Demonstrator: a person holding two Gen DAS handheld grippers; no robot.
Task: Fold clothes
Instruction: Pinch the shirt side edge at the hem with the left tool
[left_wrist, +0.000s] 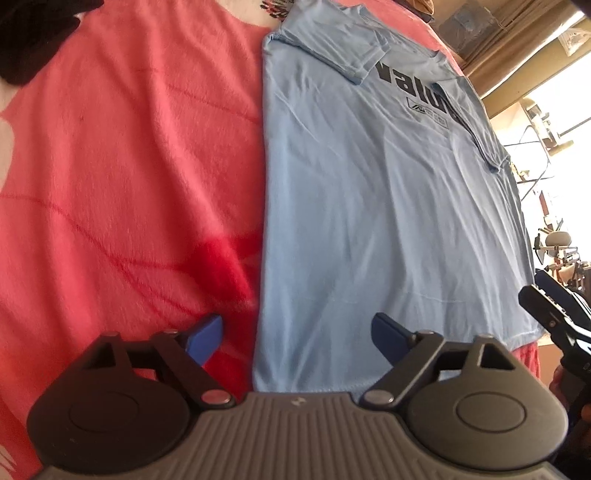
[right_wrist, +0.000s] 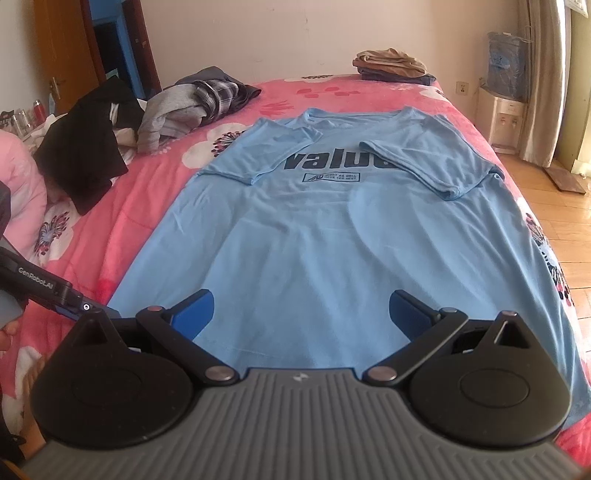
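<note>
Left wrist view: light blue T-shirt (left_wrist: 369, 206) spread flat, print side up, on a pink floral bedspread (left_wrist: 122, 166). One sleeve folded in over the chest, partly covering the dark lettering. Left gripper (left_wrist: 297, 332) low over the shirt's near left hem corner, jaws apart and empty; one blue fingertip (left_wrist: 207, 338) above the bedspread, the other above the shirt cloth, the shirt's side edge running between them. No cloth pinched. Right gripper (left_wrist: 554, 321) visible at the right border, near the shirt's other hem corner; from here cannot tell how its jaws stand. Dark garment (left_wrist: 33, 33) at the top left corner.

Right wrist view: same T-shirt (right_wrist: 332, 236) lying lengthwise on the bed, both sleeves folded inward across the chest. Right gripper (right_wrist: 301, 314) over the near hem, jaws wide apart, nothing between them but the flat cloth below. Part of the left gripper's body at the left border. Heap of unfolded clothes (right_wrist: 177, 107) at the bed's far left, small folded stack (right_wrist: 391, 64) at the far right corner.
</note>
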